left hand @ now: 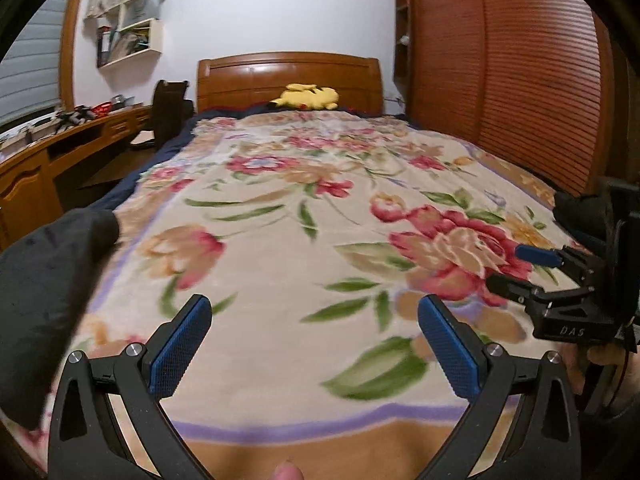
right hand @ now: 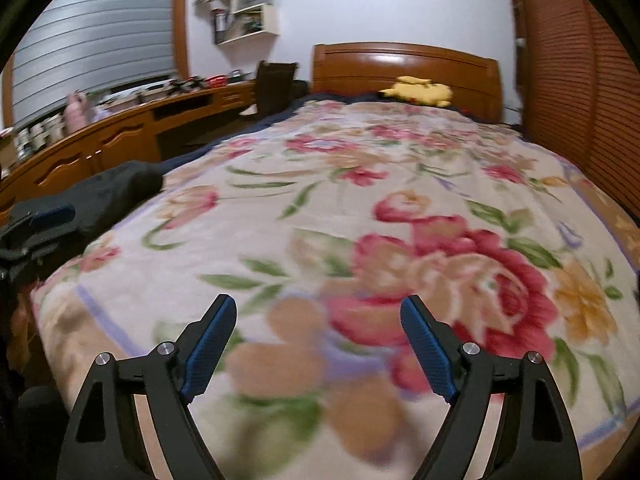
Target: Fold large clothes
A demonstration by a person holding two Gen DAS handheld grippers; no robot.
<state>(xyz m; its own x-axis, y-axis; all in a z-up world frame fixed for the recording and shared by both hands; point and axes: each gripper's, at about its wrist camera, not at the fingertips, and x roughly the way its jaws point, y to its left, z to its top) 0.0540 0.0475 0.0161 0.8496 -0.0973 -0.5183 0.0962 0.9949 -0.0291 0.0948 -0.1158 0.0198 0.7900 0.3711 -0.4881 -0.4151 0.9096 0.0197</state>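
Dark garment (left hand: 44,280) bunched at nine o'clock, on blanket (left hand: 280,216) edge. Left gripper (left hand: 316,320) wide open, empty. Right gripper (right hand: 318,326) wide open too, nothing held. Could grab blanket along with cloth, or slide garment off bed.

A blanket (left hand: 280,240) covers the bed (left hand: 160,152), reaching toward the headboard (left hand: 288,76) at the far end; a plush toy (left hand: 306,97) lies on the bed just before the headboard; a dark garment (left hand: 44,280) lies on the bed's near left edge; a desk (left hand: 36,160) runs along the bed's left, a chair (left hand: 170,108) between them; shelves (left hand: 128,20) hang above the desk; a wardrobe (left hand: 500,60) stands at the bed's right.
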